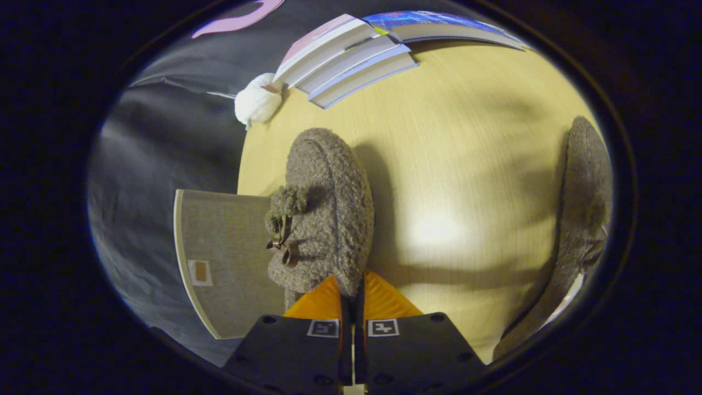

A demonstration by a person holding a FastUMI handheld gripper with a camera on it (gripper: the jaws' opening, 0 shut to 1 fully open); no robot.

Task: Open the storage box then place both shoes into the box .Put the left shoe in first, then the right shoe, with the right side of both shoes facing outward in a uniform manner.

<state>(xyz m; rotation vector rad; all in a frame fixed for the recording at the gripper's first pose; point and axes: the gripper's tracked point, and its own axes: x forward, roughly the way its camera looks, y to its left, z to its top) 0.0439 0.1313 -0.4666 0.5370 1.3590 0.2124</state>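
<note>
Fuzzy grey shoe (329,208): we find its rear edge clenched between the tongs (352,291), above the bench (466,164).

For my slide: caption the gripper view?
Tool shut on a grey fuzzy slipper above the table; second slipper aside.

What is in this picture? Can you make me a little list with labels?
fingers: orange fingers nearly together, pinching the edge of the fuzzy grey slipper
held slipper: lifted up, small pompom and ribbon on its side
other slipper: second grey slipper lying on the table, off to the side
box: grey fabric panel beside the held slipper
table: light wood table
far end: stacked books, white fluffy thing
</note>
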